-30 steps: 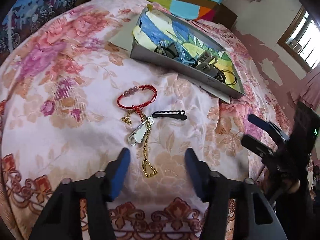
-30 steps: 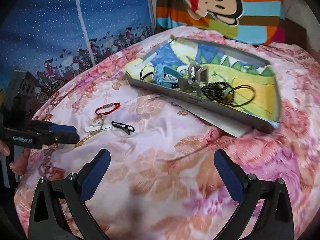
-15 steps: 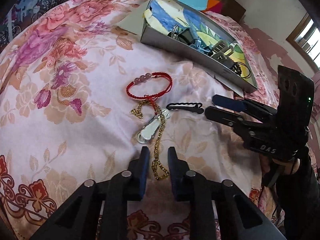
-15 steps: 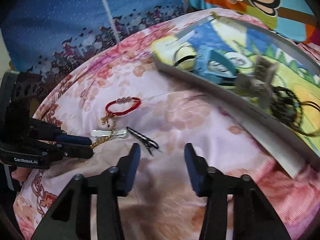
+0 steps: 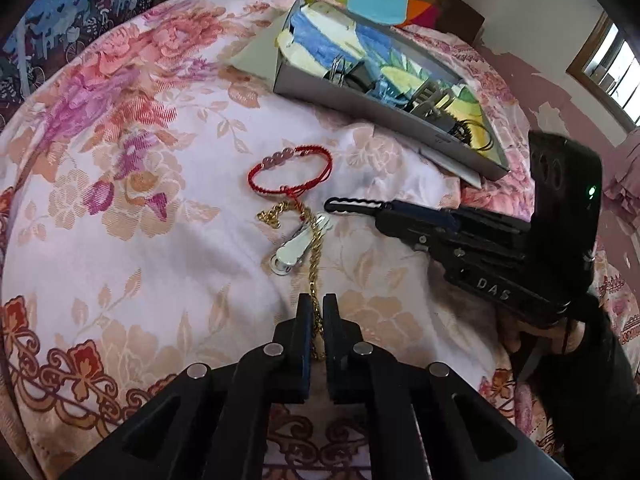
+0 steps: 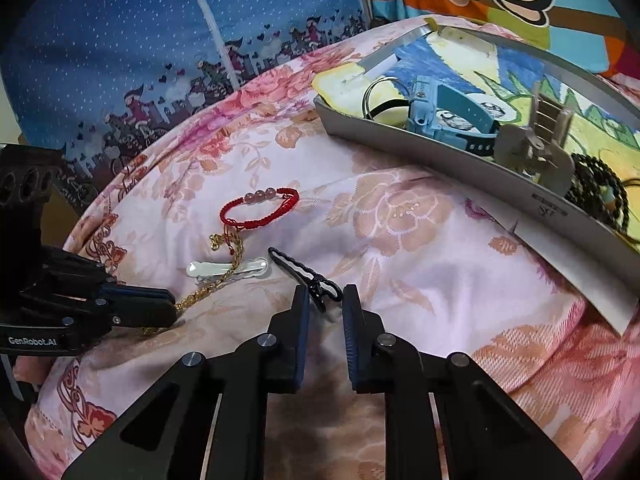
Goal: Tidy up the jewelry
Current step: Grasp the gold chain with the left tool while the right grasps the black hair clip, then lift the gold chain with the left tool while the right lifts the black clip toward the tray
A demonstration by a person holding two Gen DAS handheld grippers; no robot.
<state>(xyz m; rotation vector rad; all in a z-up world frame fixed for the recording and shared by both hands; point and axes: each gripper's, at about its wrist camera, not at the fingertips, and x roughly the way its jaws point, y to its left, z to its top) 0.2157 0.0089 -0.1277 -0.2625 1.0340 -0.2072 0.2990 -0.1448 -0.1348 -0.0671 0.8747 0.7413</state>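
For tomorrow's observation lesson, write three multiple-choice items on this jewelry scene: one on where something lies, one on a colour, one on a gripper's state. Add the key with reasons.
1. Where does the blue watch lie?
A. inside the gray tray
B. on the floral bedspread beside the bracelet
C. between the right gripper's fingers

2. What colour is the cord of the beaded bracelet?
A. green
B. red
C. white

3. How does the left gripper stand?
A. wide open above the tray
B. shut on the silver clip
C. shut on the gold chain

Key:
1 A, the watch rests within the tray's walls, next to a gray claw clip.
2 B, a red cord loop carries three pinkish beads.
3 C, the fingers pinch the chain's near end, while the silver clip lies free farther up.
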